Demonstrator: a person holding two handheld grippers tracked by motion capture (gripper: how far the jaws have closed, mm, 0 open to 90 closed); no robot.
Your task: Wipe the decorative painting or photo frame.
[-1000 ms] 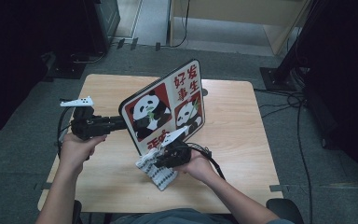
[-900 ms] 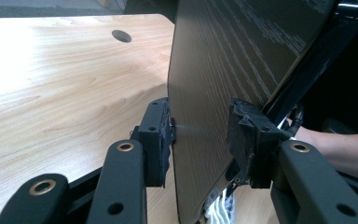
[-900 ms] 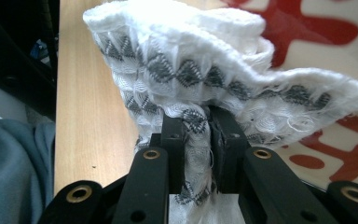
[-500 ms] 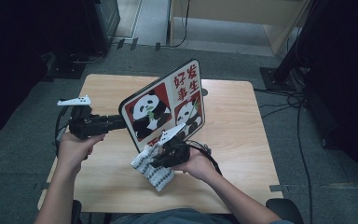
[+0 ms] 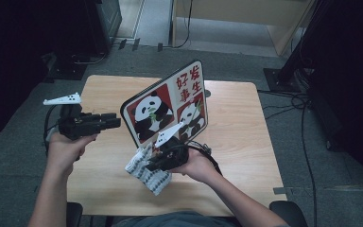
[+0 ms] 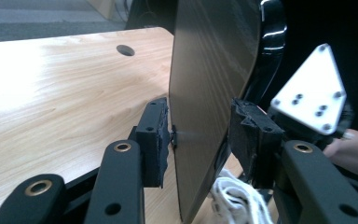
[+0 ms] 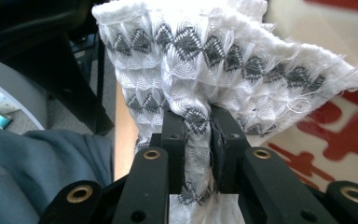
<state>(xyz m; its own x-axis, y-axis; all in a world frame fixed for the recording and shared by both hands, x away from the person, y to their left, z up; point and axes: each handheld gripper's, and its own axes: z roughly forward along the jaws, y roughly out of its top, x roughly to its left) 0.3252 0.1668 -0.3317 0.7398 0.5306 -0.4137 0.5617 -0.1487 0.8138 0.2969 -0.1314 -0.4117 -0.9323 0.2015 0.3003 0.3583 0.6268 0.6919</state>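
A flat tray with panda pictures and red characters (image 5: pixel 165 106) stands upright over the wooden table. My left gripper (image 5: pixel 116 122) holds its left edge. In the left gripper view the tray (image 6: pixel 205 70) is edge-on between the pads, and the jaws have just been closing a little on it. My right gripper (image 5: pixel 153 161) is shut on a white cloth with a grey zigzag pattern (image 5: pixel 142 171), low against the tray's picture side. The cloth (image 7: pixel 214 60) bunches between the right gripper's (image 7: pixel 198 140) pads, with the tray's face (image 7: pixel 335 135) just behind. A corner of cloth (image 6: pixel 233 196) hangs below the tray.
The wooden table (image 5: pixel 236 132) has a round cable hole (image 5: pixel 207 93) near its far edge. Cables lie on the floor to the right (image 5: pixel 307 113). Dark stands and furniture ring the table. The person's forearms come in from the bottom.
The right gripper with the cloth has risen and shifted a little left along the tray's face. The left gripper and the tray have barely moved.
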